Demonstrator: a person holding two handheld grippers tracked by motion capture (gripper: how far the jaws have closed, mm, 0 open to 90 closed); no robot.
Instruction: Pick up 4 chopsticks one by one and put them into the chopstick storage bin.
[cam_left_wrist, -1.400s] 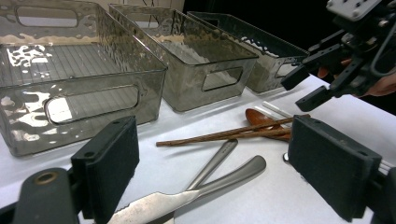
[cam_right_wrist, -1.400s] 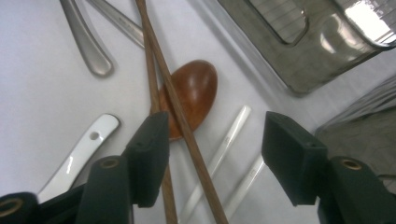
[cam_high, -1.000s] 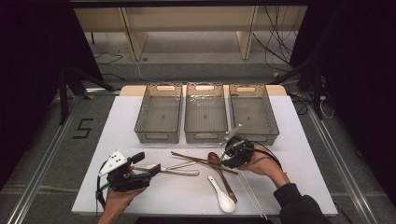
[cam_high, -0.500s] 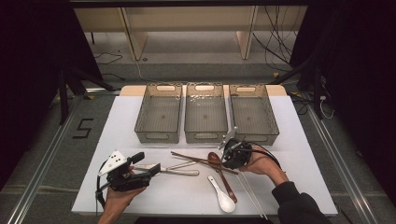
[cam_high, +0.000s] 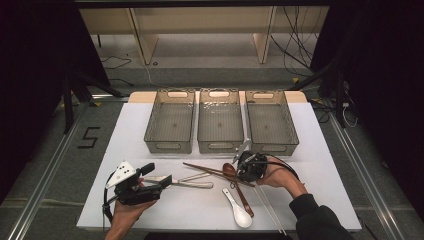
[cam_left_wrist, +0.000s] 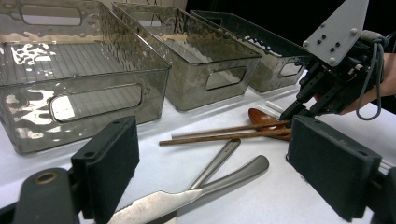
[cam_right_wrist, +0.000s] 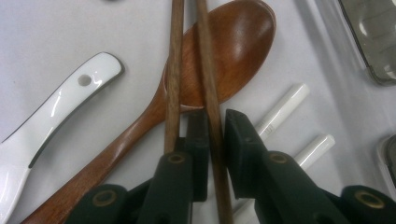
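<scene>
A pair of brown wooden chopsticks (cam_high: 210, 171) lies across the bowl of a wooden spoon (cam_right_wrist: 233, 51) on the white table. My right gripper (cam_right_wrist: 215, 123) has its jaws pressed on one of these chopsticks (cam_right_wrist: 211, 93); the other stick (cam_right_wrist: 173, 84) runs just outside the left jaw. In the high view the right gripper (cam_high: 240, 172) is in front of the middle basket. My left gripper (cam_high: 156, 174) stands open at the front left, with the blade of a steel knife (cam_left_wrist: 154, 207) lying between its wide jaws. The right gripper (cam_left_wrist: 299, 109) is also seen beyond the left gripper's jaws.
Three empty grey baskets (cam_high: 169, 146) stand in a row at the back. A white ceramic spoon (cam_high: 237, 210), a pair of white chopsticks (cam_high: 270, 207) and a second steel handle (cam_left_wrist: 215, 161) lie near the front. The table edge (cam_high: 215, 230) is close to both hands.
My right gripper has slid a little left and toward the front, down onto the wooden chopsticks. The left gripper has stayed put.
</scene>
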